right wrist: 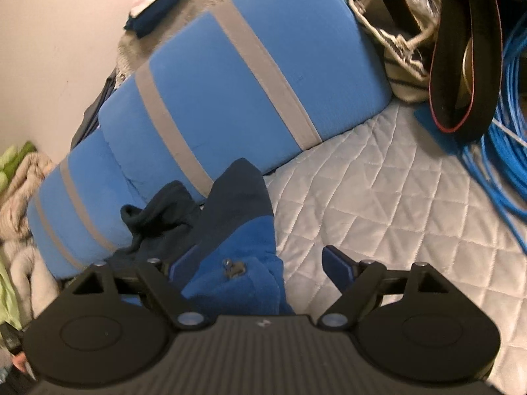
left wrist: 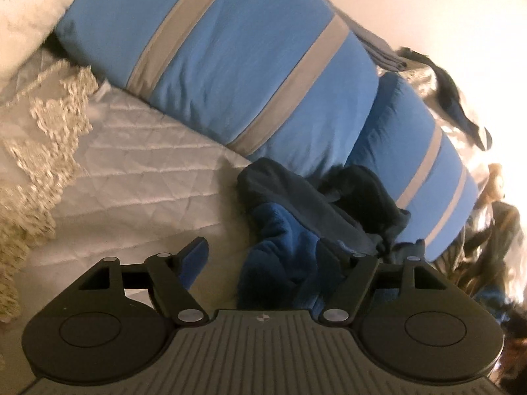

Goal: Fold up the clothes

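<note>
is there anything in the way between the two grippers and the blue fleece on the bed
Nothing visible. The blue fleece already lies between the open jaws of the right gripper and the left gripper, with only quilted bedspread beside it.

fleece point(left wrist: 283, 256) lying crumpled on the quilt, bunched in a heap, not flat. two-tone: bright blue plush body nearest the cams, dark navy panels further back. navy part point(left wrist: 329, 197) humps up w/ folds and rests against the blue striped pillows behind it. in the right view the fleece point(right wrist: 237, 263) shows one navy flap standing up in a point, leaning on the pillow. small metal zip pull point(right wrist: 234, 268) sits on the bright blue bit, so zip side faces up. one navy cuff or collar end point(right wrist: 158, 210) curls out to the left.
</note>
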{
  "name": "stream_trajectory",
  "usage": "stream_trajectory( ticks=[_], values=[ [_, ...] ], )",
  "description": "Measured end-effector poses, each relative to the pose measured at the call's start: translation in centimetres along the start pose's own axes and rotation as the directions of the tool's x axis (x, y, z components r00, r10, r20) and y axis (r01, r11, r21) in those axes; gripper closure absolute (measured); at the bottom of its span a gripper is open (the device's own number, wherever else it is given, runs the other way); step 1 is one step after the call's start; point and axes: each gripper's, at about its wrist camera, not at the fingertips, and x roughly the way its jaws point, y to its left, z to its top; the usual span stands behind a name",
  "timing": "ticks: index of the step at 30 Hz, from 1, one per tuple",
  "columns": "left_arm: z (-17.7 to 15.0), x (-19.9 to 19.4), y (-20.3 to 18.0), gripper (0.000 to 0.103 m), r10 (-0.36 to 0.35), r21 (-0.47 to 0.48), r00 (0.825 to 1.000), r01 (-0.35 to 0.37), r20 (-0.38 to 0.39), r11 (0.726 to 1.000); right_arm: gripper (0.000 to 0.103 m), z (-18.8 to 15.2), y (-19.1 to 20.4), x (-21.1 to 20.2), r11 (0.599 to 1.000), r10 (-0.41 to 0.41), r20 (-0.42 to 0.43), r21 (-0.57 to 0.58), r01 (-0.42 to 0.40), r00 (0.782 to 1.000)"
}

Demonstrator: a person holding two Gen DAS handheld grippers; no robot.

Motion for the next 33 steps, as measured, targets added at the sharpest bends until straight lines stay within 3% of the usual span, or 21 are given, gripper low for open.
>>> stream_trajectory(
  ticks=[10, 14, 17, 18, 21, 24, 30, 33],
  values=[
    [-1.4, -1.3, -2.1, 0.027, -0.010, 0.169, 1.000, 0.011, -0.006, 0.986, 0.014, -0.1, 3.1, 0.6, 1.000, -0.007, -0.035, -0.027, 0.006, 0.999],
    [-1.6, -1.2, -2.5, 0.026, -0.090, 0.230, 0.994, 0.101, -0.055, 0.968, 0.014, -0.2, 5.4, 0.7, 0.997, -0.019, -0.046, -0.071, 0.016, 0.999],
    [-1.3, -0.6, -2.6, 0.026, -0.224, 0.269, 0.960, 0.264, -0.171, 0.926, 0.014, -0.7, 6.3, 0.3, 0.995, -0.026, -0.052, -0.102, 0.020, 0.998],
    [-1.2, -0.3, -2.6, 0.026, -0.240, 0.289, 0.953, 0.287, -0.188, 0.913, 0.014, -0.9, 6.6, 0.2, 0.993, -0.030, -0.055, -0.112, 0.024, 0.998],
    [-0.9, 0.8, -2.2, 0.026, -0.239, 0.331, 0.952, 0.292, -0.192, 0.897, 0.014, -1.6, 6.7, -0.2, 0.992, -0.043, -0.068, -0.120, 0.034, 0.997],
    [-0.2, 2.4, -1.3, 0.026, -0.275, 0.290, 0.938, 0.329, -0.212, 0.899, 0.014, -2.1, 6.3, -0.5, 0.993, -0.058, -0.078, -0.106, 0.050, 0.995],
    [0.8, 4.8, 0.0, 0.026, -0.427, 0.183, 0.871, 0.473, -0.242, 0.862, 0.014, -2.6, 5.4, -1.2, 0.991, -0.101, -0.091, -0.100, 0.092, 0.991],
    [0.8, 5.9, 0.2, 0.026, -0.460, 0.168, 0.854, 0.504, -0.245, 0.847, 0.014, -2.4, 4.8, -1.3, 0.989, -0.129, -0.093, -0.090, 0.121, 0.987]
  ],
)
